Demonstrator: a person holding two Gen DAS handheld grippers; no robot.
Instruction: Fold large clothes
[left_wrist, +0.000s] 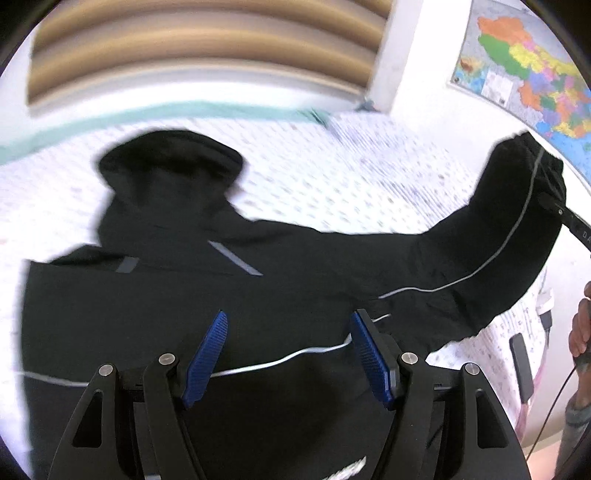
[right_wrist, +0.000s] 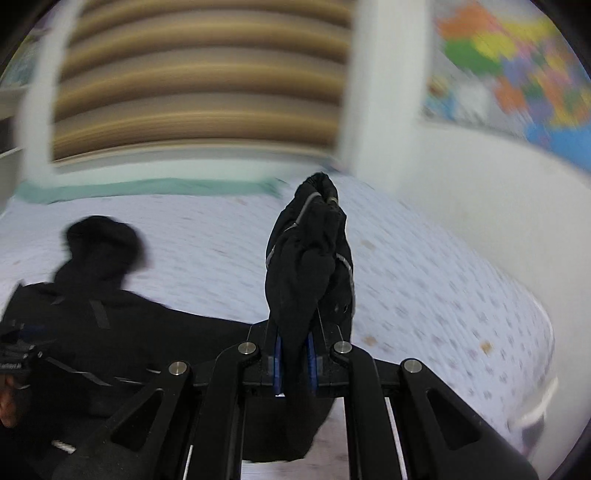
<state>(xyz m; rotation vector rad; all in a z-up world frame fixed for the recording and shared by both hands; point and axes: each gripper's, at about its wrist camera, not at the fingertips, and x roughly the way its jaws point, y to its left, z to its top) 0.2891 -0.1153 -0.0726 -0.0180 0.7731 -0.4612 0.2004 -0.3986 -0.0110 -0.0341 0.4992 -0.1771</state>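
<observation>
Black fabric with thin grey piping: a hooded jacket (left_wrist: 177, 302) lies spread across the patterned bedsheet (left_wrist: 332, 177), hood (left_wrist: 170, 162) toward twelve o'clock in the left wrist view and the body filling the lower middle. Its sleeve (left_wrist: 491, 251) stretches away toward two o'clock, lifted clear of the sheet at the cuff end. There the right gripper (right_wrist: 295, 354) has the bunched cuff (right_wrist: 310, 251) pinched tight between its blue pads. The left gripper (left_wrist: 288, 354) hangs above the jacket's back with its jaws well apart and nothing between them.

The sleeve's long axis runs from the shoulder outward to the right, so the fold likely calls for carrying the cuff back across toward nine o'clock, over the body. The right hand already owns that end. The left is nearer the torso and looks placed to pin the shoulder line.
</observation>
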